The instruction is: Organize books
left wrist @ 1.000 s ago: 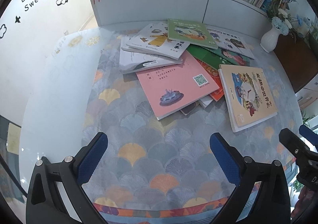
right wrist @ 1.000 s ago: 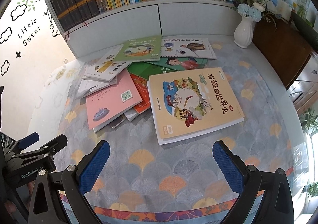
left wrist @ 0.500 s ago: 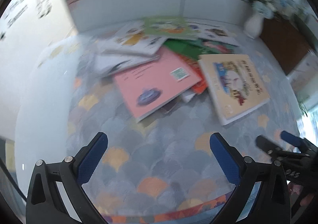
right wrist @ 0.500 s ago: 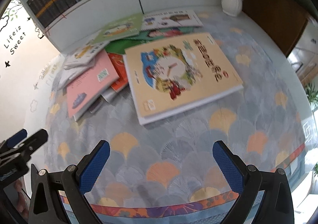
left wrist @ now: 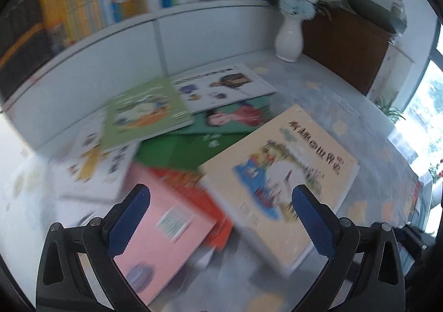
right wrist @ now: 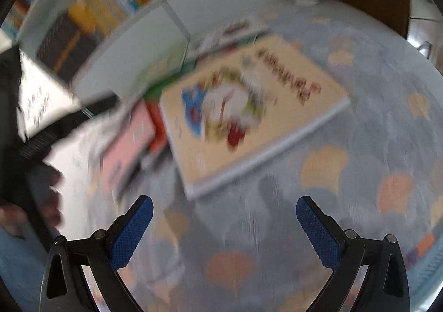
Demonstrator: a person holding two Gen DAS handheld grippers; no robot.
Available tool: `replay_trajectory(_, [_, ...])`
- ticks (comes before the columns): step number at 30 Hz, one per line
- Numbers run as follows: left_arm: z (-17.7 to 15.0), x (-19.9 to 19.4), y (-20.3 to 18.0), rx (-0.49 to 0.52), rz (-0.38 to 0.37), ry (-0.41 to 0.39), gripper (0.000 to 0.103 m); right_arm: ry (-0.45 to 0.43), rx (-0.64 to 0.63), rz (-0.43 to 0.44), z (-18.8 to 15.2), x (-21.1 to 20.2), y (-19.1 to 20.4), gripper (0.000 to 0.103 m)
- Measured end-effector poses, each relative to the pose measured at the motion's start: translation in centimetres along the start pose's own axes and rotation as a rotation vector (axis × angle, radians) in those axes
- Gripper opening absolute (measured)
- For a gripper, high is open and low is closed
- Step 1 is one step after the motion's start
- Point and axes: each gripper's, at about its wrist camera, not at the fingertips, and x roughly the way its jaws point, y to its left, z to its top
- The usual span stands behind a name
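— Behind the table (left wrist: pixel 326 96), under its fan-patterned cloth?
— A white bookcase (left wrist: pixel 193 32), shelf packed with upright spines (blurred). White vase (left wrist: pixel 288 37) of pale blue flowers at the right end, beside a dark wooden cabinet (left wrist: pixel 349 48).
— Light?
— Daylight from a window (left wrist: pixel 426 107) at far right. White wall (right wrist: pixel 38 101) with lettering at left.

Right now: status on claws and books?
Left claw open, empty, over pink book. Right claw open, empty, short of tan book. Books loose on table. Path unobstructed.
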Motion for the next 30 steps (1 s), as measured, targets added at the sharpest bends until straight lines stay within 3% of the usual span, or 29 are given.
replay_trajectory(4, [2.3,4.2,-1.5,0.015,-0.01,0.07,0.102,0.013,0.08,-0.002,0.8,2.6,-0.9,0.103])
replay_trajectory(8, [4.1,7.6,-1.9,0.078,0.055,0.116,0.096,0.043,0.152,-0.026,0.3,4.5,-1.4,0.103])
replay_trajectory(12, [5.5,11.0,-1.5,0.06,-0.003,0.199,0.094,0.058,0.074,-0.103,0.4,5.9,0.0,0.103])
replay_trajectory(14, [5.5,12.5,-3.1,0.201,0.033,0.252,0.089,0.043,0.045,-0.129,0.6,6.4,0.7,0.103])
replay_trajectory(16, [5.1,12.9,-4.2,0.279,0.005,0.271,0.087,0.024,0.035,-0.119,0.9,6.8,0.9,0.103])
replay_trajectory(20, [4.7,13.7,-4.1,0.186,-0.128,0.329,0.083,-0.007,0.034,-0.073,2.1,7.4,0.8,0.103])
replay_trajectory(23, [4.3,13.6,-3.4,0.134,-0.119,0.327,0.083,-0.067,0.036,-0.052,2.5,7.6,0.5,0.103])
replay_trajectory(26, [3.8,13.3,-2.1,0.07,-0.16,0.367,0.083,-0.106,0.055,-0.024,2.8,7.5,0.0,0.103])
replay_trajectory(30, [2.6,12.3,-2.8,0.105,-0.139,0.385,0.083,-0.15,0.182,0.086,3.1,7.1,-1.8,0.103])
